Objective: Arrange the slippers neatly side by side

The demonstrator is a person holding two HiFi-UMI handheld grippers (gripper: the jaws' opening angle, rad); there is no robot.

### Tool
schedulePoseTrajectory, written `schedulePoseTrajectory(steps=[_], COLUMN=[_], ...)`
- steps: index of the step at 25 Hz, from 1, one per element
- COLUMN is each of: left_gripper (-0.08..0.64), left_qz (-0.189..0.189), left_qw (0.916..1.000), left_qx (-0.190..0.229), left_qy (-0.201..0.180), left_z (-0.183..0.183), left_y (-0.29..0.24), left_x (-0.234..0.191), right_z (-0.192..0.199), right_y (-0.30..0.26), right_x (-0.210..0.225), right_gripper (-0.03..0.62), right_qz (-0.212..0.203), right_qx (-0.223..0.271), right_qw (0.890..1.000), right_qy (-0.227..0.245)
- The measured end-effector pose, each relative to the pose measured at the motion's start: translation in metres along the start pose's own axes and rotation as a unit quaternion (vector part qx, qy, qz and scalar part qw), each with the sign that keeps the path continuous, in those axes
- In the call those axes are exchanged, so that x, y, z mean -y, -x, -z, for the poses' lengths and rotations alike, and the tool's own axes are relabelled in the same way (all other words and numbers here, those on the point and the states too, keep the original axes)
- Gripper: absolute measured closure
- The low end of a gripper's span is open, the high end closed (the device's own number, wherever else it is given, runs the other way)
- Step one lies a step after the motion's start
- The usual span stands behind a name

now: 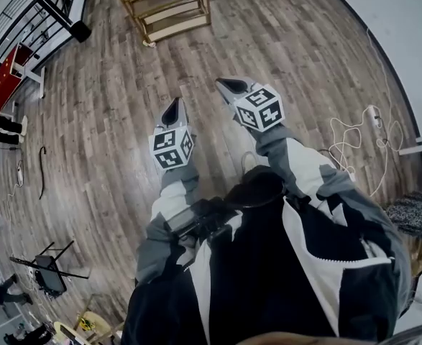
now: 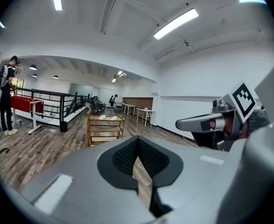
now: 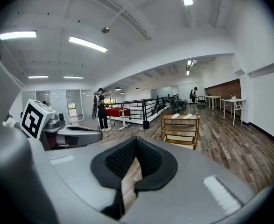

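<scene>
Two white slippers (image 2: 102, 117) (image 3: 175, 116) lie side by side on the top shelf of a low wooden rack (image 1: 169, 9) (image 2: 104, 130) (image 3: 179, 130) some way ahead across the wooden floor. In the head view the slippers barely show at the top edge. My left gripper (image 1: 172, 111) (image 2: 137, 146) is shut with nothing in it, held in the air and pointing toward the rack. My right gripper (image 1: 232, 87) (image 3: 136, 146) is also shut and empty, a little further forward on the right. Each gripper shows in the other's view, the right gripper (image 2: 207, 123) and the left gripper (image 3: 76, 135).
A red football table (image 1: 2, 77) (image 3: 115, 112) stands at the left by a black railing (image 2: 57, 107), with a person (image 2: 6, 99) beside it. White cables (image 1: 354, 135) lie on the floor at right. A black folding chair (image 1: 49, 272) is behind left. White tables (image 3: 232, 107) line the far wall.
</scene>
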State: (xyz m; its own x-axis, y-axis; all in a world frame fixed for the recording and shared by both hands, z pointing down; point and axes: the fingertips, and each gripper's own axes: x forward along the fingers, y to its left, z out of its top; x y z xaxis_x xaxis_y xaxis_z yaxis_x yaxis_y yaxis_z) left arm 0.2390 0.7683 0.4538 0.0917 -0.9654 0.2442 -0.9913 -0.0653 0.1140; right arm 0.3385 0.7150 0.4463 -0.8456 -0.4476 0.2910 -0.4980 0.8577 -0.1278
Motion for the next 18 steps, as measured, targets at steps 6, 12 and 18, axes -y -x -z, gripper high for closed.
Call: schedulePoseTrajectory(steps=[6,12,18], left_gripper=[0.554,0.554,0.554], left_qz=[-0.008,-0.019,-0.031], left_qw=[0.9999,0.9994,0.9990], left_qx=[0.001,-0.002,0.003], left_qy=[-0.009,-0.027,-0.031], left_z=[-0.034,-0.053,-0.073], left_y=[-0.073,-0.131,-0.167], left_x=[0.010,0.024,0.013], right_z=[-0.032,-0.042,-0.061], right_y=[-0.025,-0.036,-0.058], right_x=[0.066,0.122,0.159], right_gripper=[0.588,0.589,0.589], right_qz=[-0.020,-0.038,-0.048], right_qx=[0.010,0.018,0.019], right_qw=[1.000,0.999,0.999], right_qy=[0.007,0.005,0.004])
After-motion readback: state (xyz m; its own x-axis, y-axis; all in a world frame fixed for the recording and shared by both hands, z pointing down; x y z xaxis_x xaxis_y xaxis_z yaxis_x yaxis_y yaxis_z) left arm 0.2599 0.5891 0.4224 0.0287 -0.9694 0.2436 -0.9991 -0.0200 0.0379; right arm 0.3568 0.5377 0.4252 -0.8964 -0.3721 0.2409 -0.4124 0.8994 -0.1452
